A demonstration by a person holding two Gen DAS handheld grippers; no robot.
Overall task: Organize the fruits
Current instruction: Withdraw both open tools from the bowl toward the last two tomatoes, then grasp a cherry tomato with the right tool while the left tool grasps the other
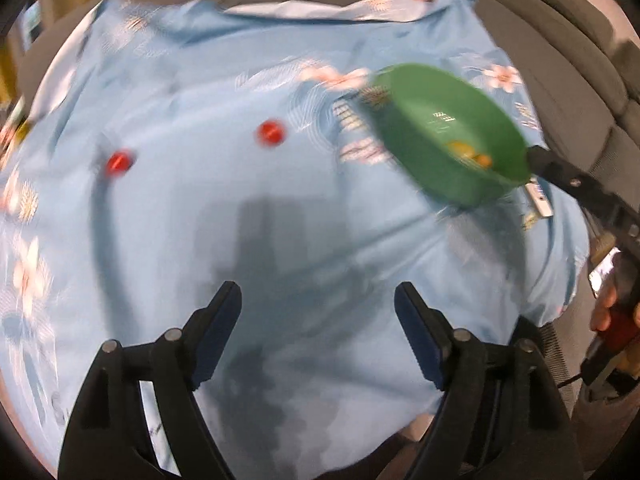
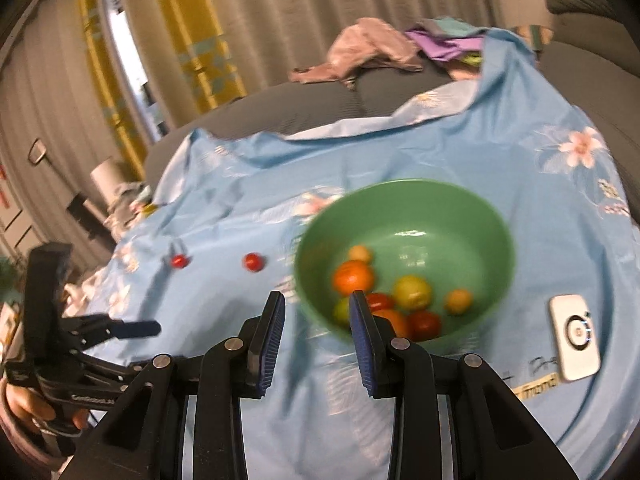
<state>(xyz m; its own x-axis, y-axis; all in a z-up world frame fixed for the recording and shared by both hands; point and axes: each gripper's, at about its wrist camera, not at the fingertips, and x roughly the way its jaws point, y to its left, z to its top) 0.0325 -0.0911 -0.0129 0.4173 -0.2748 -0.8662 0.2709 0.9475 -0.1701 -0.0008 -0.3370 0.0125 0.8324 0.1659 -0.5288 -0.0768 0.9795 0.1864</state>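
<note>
Green bowl of fruit on the blue floral cloth, two red fruits loose beside it.

Seen from the right wrist, the green bowl (image 2: 404, 258) sits on the cloth-covered table (image 2: 248, 408) and holds a mix of orange, yellow, green and red fruits, the largest an orange one (image 2: 354, 277). Two small red fruits lie apart from it on the cloth, one (image 2: 253, 261) near the bowl at its 9 o'clock, the other (image 2: 179, 261) farther out the same way. A white device (image 2: 575, 337) lies at the bowl's 4 o'clock. The right gripper (image 2: 316, 324) hovers just short of the bowl's near rim, jaws partly open and holding nothing. The left gripper (image 1: 318, 316) has its jaws spread wide and empty above bare cloth, the two red fruits at its 11 o'clock; the frame is blurred.
</note>
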